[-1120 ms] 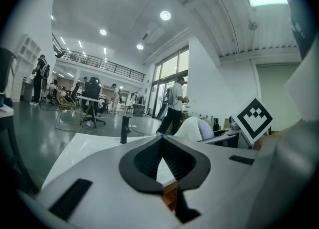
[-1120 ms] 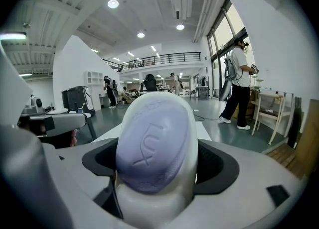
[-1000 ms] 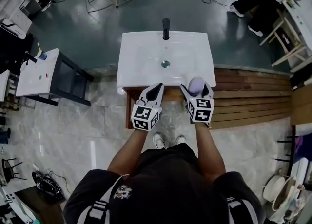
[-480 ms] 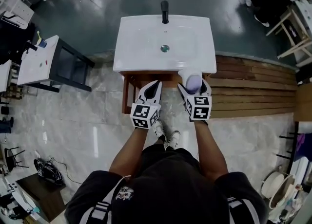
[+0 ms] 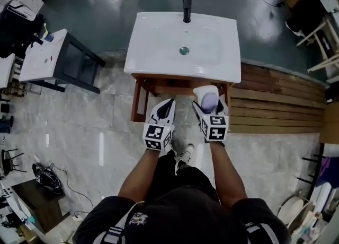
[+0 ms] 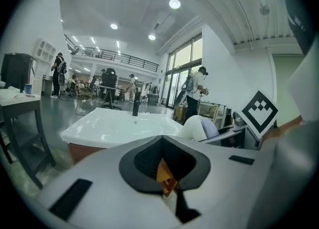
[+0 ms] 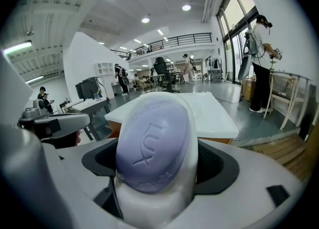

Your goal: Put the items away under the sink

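Open tiled floor (image 5: 100, 126) fronts the sink (image 5: 159, 41); the legs (image 5: 139, 104) of its wooden frame (image 5: 164, 87) flank the gap underneath.

Head view looks steeply down; both gripper views face the shared sink (image 5: 159, 41) from nearby.

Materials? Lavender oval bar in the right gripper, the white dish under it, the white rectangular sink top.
Lavender oval bar: soap, matte and waxy, embossed logo. White dish: probably smooth moulded plastic, possibly ceramic. White rectangular sink top: glossy ceramic or cast resin, judging by its sheen.
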Demonstrator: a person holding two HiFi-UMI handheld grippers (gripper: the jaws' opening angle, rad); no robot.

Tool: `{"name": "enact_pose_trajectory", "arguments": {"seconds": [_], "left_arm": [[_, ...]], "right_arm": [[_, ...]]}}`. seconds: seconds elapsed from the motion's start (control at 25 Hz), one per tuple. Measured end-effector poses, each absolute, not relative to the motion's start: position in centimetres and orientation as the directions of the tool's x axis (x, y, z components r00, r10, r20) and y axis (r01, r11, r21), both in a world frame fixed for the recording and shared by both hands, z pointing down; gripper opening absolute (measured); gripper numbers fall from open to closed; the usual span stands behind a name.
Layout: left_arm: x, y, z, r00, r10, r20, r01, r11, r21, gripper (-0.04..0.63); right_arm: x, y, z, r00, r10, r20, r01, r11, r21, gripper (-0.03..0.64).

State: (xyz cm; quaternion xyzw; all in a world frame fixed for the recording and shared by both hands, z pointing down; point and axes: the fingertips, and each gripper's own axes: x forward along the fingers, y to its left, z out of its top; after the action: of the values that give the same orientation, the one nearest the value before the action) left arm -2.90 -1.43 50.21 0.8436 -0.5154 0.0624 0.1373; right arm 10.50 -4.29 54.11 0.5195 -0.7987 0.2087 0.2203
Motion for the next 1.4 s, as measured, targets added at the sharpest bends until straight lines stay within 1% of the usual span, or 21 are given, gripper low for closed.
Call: {"name": "enact_pose_trajectory", "arguments": {"seconds": [0.24, 0.52, 0.88, 1.2, 1.4], "left_arm": [[-3.8, -2.7, 53.8, 0.463, -0.848, 0.258, -0.886, -0.433, 0.165, -0.002], [-5.5, -5.8, 59.3, 0.467, -0.848, 0.251, -0.884, -0.440, 0.158, -0.002], [-5.7, -8.2, 69.8, 0.467, -0.847, 0.256, -0.884, -0.440, 0.157, -0.002], [-5.6, -11.2, 79.0, 0.468, -0.858, 0.212, -0.883, -0.447, 0.144, -0.002], [-5.6, -14.1, 83.3, 0.475, -0.870, 0.136, -0.878, -0.458, 0.136, -0.002]], "right_arm": [[10.0, -3.9, 58.4, -0.353, -0.710, 0.610, -0.924, 0.365, -0.110, 0.469], [9.4, -5.5, 64.4, -0.325, -0.712, 0.623, -0.936, 0.335, -0.105, 0.469], [9.1, -7.1, 74.0, -0.317, -0.716, 0.622, -0.939, 0.330, -0.098, 0.469], [8.7, -9.8, 81.7, -0.332, -0.750, 0.572, -0.936, 0.337, -0.102, 0.469], [8.1, -12.8, 86.0, -0.351, -0.763, 0.543, -0.928, 0.361, -0.093, 0.469]]}}
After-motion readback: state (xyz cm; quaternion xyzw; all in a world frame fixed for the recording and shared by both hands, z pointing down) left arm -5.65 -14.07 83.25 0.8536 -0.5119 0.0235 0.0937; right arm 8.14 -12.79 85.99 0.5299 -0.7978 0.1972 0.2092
